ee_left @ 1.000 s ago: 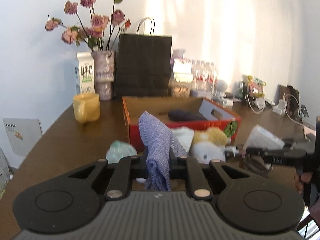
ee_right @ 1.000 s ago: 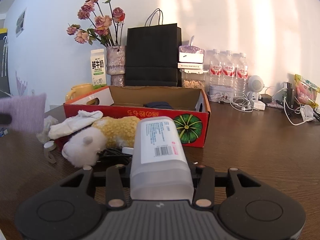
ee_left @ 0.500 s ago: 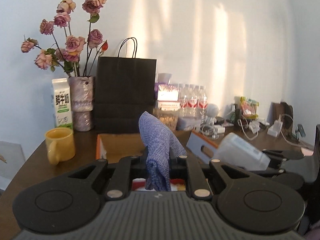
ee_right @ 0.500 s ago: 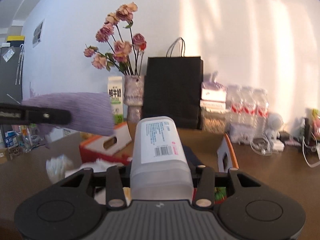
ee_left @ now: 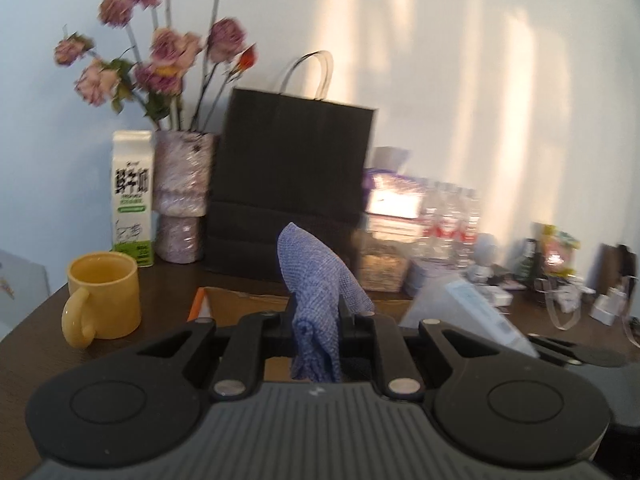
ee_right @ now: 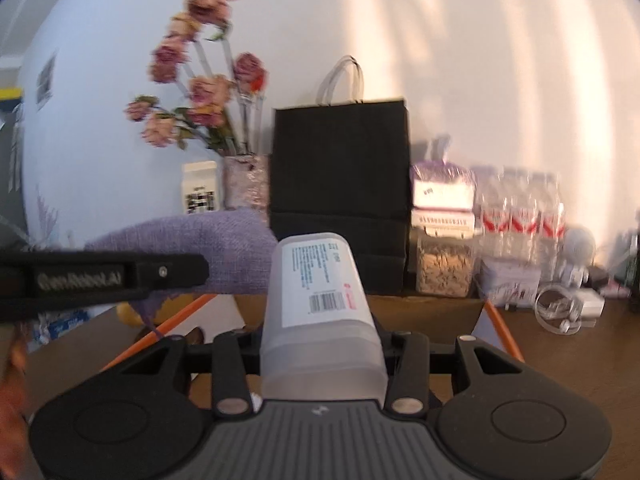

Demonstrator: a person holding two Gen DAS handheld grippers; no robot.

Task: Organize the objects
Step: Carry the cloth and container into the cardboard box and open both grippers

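Observation:
My left gripper (ee_left: 316, 316) is shut on a blue-purple knit cloth (ee_left: 316, 280) that sticks up between its fingers. My right gripper (ee_right: 322, 336) is shut on a translucent white plastic container (ee_right: 318, 300) with a barcode label. Both are held above the open cardboard box (ee_right: 432, 308), whose orange-edged rim shows just below and ahead. In the right wrist view the left gripper (ee_right: 104, 276) and its cloth (ee_right: 200, 248) are close at the left. In the left wrist view the container (ee_left: 464, 312) shows at the right.
At the back stand a black paper bag (ee_left: 292, 184), a vase of dried roses (ee_left: 180, 196), a milk carton (ee_left: 132, 196), a jar and water bottles (ee_right: 520, 220). A yellow mug (ee_left: 104, 296) sits left of the box. Cables and chargers (ee_right: 568, 308) lie at the right.
Both grippers have risen and moved forward over the box with their loads. The plush toy and items in front of the box have dropped out of view. The two grippers are closer together.

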